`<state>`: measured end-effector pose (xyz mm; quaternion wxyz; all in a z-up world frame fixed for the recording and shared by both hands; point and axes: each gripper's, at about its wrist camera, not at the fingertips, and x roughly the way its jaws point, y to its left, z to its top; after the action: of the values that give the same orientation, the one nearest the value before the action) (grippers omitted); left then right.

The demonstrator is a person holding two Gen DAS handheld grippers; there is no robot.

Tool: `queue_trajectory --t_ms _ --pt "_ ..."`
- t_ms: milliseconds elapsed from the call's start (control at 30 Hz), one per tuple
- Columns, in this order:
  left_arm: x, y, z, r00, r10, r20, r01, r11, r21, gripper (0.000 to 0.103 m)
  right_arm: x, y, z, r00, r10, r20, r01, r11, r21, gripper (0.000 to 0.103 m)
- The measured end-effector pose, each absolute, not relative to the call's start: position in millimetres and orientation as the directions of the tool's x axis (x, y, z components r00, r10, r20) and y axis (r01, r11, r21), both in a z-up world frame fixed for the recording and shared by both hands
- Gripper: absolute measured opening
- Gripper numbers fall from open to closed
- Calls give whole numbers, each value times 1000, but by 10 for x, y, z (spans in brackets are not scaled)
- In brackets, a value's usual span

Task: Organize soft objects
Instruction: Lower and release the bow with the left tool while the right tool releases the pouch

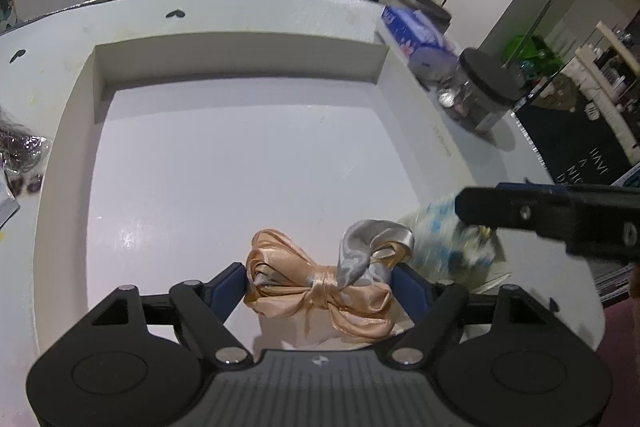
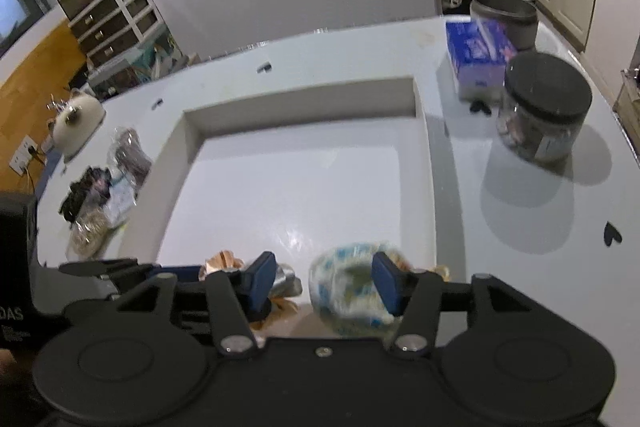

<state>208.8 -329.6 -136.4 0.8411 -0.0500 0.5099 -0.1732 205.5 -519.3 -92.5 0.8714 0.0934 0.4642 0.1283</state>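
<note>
A peach and silver satin bow scrunchie (image 1: 320, 287) lies at the near edge of the white tray (image 1: 240, 163). My left gripper (image 1: 319, 287) has its blue pads on both sides of it, jaws wide. A blue and white patterned scrunchie (image 2: 352, 287) sits between the pads of my right gripper (image 2: 326, 281), against the right pad, with a gap on the left. The right gripper (image 1: 520, 215) also shows from the side in the left wrist view, over the patterned scrunchie (image 1: 444, 239). The bow (image 2: 224, 261) peeks behind the left gripper in the right wrist view.
A dark-lidded jar (image 2: 544, 107), a blue tissue box (image 2: 476, 55) and a grey tin (image 2: 504, 15) stand right of the tray. Bagged dark items (image 2: 100, 187) and a white round object (image 2: 78, 123) lie to its left on the white tabletop (image 2: 520, 227).
</note>
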Motion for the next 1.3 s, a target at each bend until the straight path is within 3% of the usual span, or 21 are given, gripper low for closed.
queue_trajectory --t_ms 167,467,567,700,867,967,1300 --pt "2019 -3228 -1292 435 -390 -812 256 918 -304 78 2142 -5266 -997 518 277 -809 -77 957 279 36" --pt "2086 -3273 -1390 405 -326 -854 236 940 -247 85 2242 -5161 -1537 413 251 -876 -56 966 251 35" --pt "2067 -3256 -1361 416 -335 -845 242 937 -252 93 2230 -5175 -1462 434 252 -865 -56 966 254 34" --pt "2036 -3212 -1299 434 -368 -823 252 926 -282 93 2174 -5287 -1295 478 290 -829 -41 950 308 34" --pt "1995 -3163 -1253 443 -372 -816 242 926 -291 70 2083 -5446 -1069 529 289 -798 -11 943 334 35" --pt "1991 -3128 -1269 432 -358 -827 218 932 -289 62 2029 -5535 -985 538 271 -798 18 943 332 34" --pt "2002 -3140 -1403 368 -372 -852 208 926 -315 62 2043 -5380 -1309 416 282 -864 -23 954 300 33"
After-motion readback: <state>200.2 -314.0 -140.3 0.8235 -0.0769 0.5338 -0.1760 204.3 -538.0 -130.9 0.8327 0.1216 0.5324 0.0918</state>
